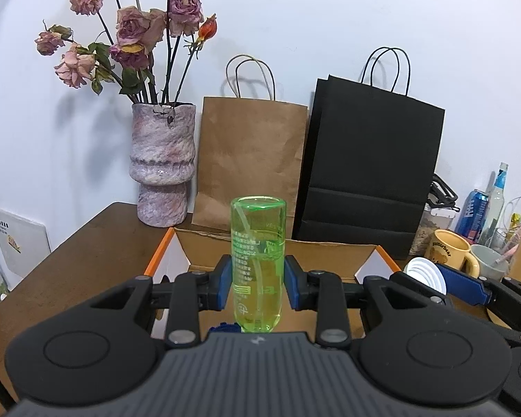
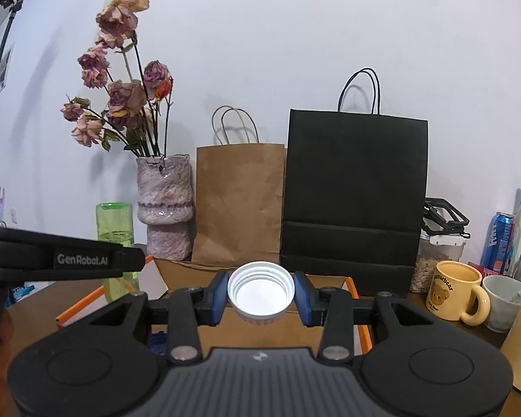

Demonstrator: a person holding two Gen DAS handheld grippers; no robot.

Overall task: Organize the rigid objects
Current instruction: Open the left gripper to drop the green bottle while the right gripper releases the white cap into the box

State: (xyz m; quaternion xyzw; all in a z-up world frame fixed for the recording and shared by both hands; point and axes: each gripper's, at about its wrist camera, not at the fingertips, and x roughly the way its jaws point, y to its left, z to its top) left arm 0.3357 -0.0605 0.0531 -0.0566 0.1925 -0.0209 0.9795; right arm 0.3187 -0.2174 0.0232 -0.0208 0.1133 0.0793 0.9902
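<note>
My left gripper [image 1: 258, 281] is shut on a clear green bottle [image 1: 257, 264], held upright above an open cardboard box [image 1: 205, 243] with orange edges. In the right wrist view the same green bottle [image 2: 114, 224] shows at the left, behind the left gripper's black body. My right gripper [image 2: 259, 293] is shut on a white ribbed cap [image 2: 259, 292], its open side facing the camera, over the cardboard box [image 2: 191, 271]. From the left wrist the white cap [image 1: 425, 272] and the right gripper's blue pad appear at the right.
Along the wall of the brown table [image 1: 87, 250] stand a vase of dried roses [image 1: 163, 163], a brown paper bag [image 1: 250, 160] and a black paper bag [image 1: 368, 166]. At right are a yellow mug [image 2: 455, 290], a grey cup [image 2: 503, 299], a jar, a blue can and a bottle.
</note>
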